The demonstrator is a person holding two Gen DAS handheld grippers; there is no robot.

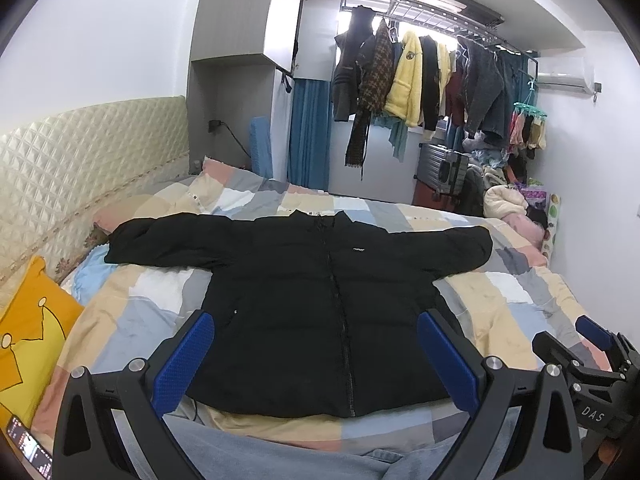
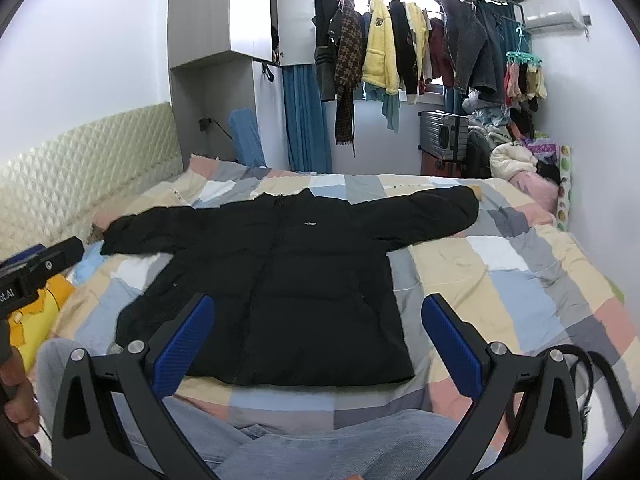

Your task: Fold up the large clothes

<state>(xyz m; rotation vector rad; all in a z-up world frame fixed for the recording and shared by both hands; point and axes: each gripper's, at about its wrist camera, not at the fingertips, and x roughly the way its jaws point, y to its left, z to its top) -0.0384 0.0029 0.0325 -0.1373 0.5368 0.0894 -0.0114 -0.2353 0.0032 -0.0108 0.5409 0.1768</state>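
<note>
Jacket: a black puffer jacket (image 1: 320, 300) lies flat on the bed, front up, zipped, both sleeves stretched out sideways, collar pointing away toward the far wall.
Bedspread: a patchwork cover (image 1: 500, 300) in pastel blocks lies under the jacket on every side.
Left tongs: the left gripper (image 1: 316, 356) hovers above the hem, jaws spread wide, gripping nothing; its blue pads (image 1: 184, 360) frame the lower body of the jacket.
Right tongs: the right gripper (image 2: 318, 344) is released too, wide apart and empty, hanging over the hem's right half, clear of the cloth.
Surroundings: a yellow pillow (image 1: 28, 332) sits left of the jacket; clothes hang on a rack (image 1: 420, 76) beyond the bed.
Hard to see: the hem's near edge is partly covered by the tongs; the small chest label (image 1: 360, 249) is unreadable.
</note>
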